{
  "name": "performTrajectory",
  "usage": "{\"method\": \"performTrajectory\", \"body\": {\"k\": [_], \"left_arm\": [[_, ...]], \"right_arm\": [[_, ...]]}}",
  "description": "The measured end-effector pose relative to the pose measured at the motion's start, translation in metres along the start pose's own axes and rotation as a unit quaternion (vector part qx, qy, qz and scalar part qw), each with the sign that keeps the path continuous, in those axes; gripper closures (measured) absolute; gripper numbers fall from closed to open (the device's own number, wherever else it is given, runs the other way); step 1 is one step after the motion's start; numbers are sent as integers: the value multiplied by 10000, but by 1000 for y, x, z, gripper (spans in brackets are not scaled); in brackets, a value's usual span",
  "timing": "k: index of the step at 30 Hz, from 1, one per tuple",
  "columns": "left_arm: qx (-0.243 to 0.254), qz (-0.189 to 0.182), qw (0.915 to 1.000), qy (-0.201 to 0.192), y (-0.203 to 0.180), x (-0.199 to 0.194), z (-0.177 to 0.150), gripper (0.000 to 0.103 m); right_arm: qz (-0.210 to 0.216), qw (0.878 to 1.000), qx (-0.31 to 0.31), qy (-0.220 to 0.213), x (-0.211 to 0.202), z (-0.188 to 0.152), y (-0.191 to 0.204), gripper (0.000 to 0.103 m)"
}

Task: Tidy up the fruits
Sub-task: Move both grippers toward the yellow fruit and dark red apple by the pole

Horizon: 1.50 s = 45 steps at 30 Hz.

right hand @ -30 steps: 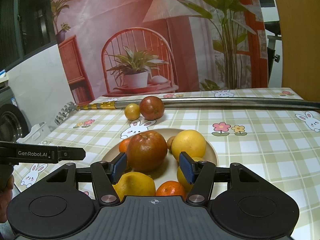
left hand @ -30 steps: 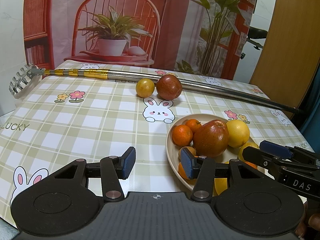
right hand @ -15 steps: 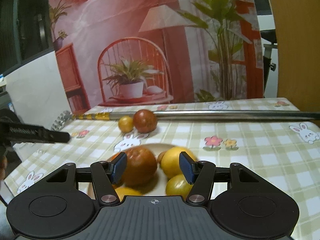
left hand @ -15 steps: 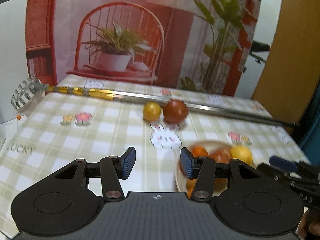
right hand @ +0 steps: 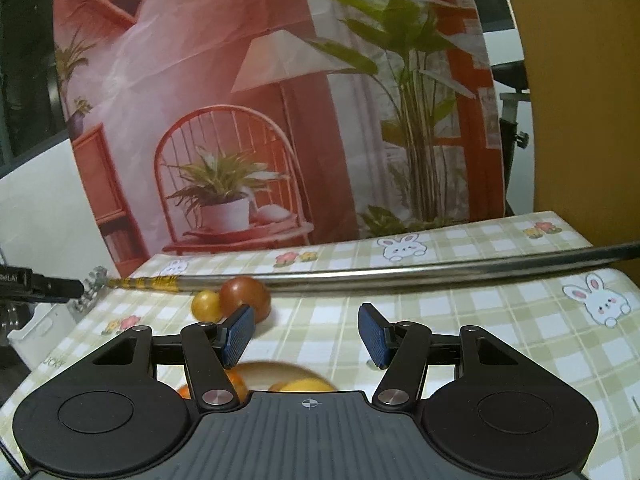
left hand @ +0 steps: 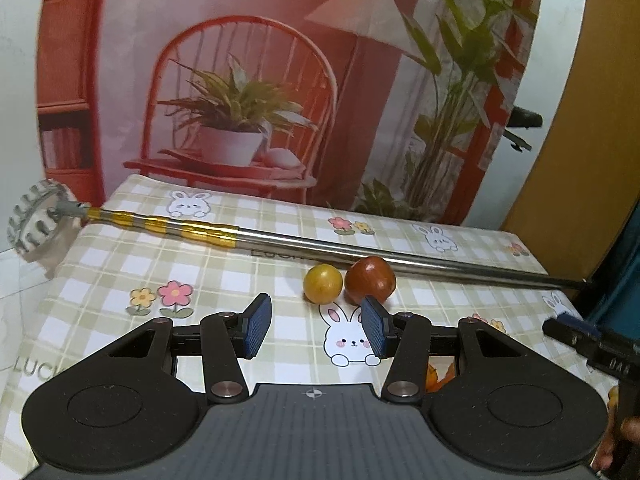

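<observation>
I've got both tools raised over the table w/ nothing in them: left gripper [left hand: 316, 330] spread wide, right gripper [right hand: 306, 330] spread too. Two strays, yellow fruit [left hand: 323, 283] and red fruit [left hand: 370, 280], touch each other far-centre against the metal pole [left hand: 440, 262]; plate [right hand: 272, 370] near. Prob next: reach fwd, close on one, carry it to the plate.

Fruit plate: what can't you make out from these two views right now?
- Plate: right wrist view, blurred and mostly hidden behind the right tongs.
- Fruits on the plate: uncountable; left wrist view shows only orange slivers through the body of the left tongs.
- Metal pole: its far end is cut off by the edge in the right wrist view.
</observation>
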<state>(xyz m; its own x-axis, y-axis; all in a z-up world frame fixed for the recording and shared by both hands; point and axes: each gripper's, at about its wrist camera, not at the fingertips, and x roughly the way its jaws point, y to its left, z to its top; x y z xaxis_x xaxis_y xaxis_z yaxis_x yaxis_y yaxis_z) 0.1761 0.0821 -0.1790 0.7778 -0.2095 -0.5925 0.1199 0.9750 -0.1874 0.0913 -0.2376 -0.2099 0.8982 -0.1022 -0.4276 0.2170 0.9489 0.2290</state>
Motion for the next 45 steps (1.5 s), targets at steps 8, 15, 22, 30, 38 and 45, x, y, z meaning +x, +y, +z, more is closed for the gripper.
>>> {"method": "performTrajectory", "body": {"k": [8,15,22,30,38,45], "left_arm": [[477,-61,9986,214,-5,63,6,51],[545,-239,9974,406,1,127,9,51],[322,-389,9967,640,5,164,9,51],[796,-352,9936,720,-2,176,6,51],[991,-299,9916,772,-7,189,6,51],[975,-335,9910,853,-5,195,4,55]], "right_arm": [[-53,9999,104,99,27,14,-12,49],[-127,9996,136,223,41,14,-21,49],[-206,9991,191,330,51,11,-30,49],[-237,9988,188,386,58,9,-34,49],[-269,9984,216,445,61,7,-36,49],[-306,9982,213,461,60,6,-39,49]]}}
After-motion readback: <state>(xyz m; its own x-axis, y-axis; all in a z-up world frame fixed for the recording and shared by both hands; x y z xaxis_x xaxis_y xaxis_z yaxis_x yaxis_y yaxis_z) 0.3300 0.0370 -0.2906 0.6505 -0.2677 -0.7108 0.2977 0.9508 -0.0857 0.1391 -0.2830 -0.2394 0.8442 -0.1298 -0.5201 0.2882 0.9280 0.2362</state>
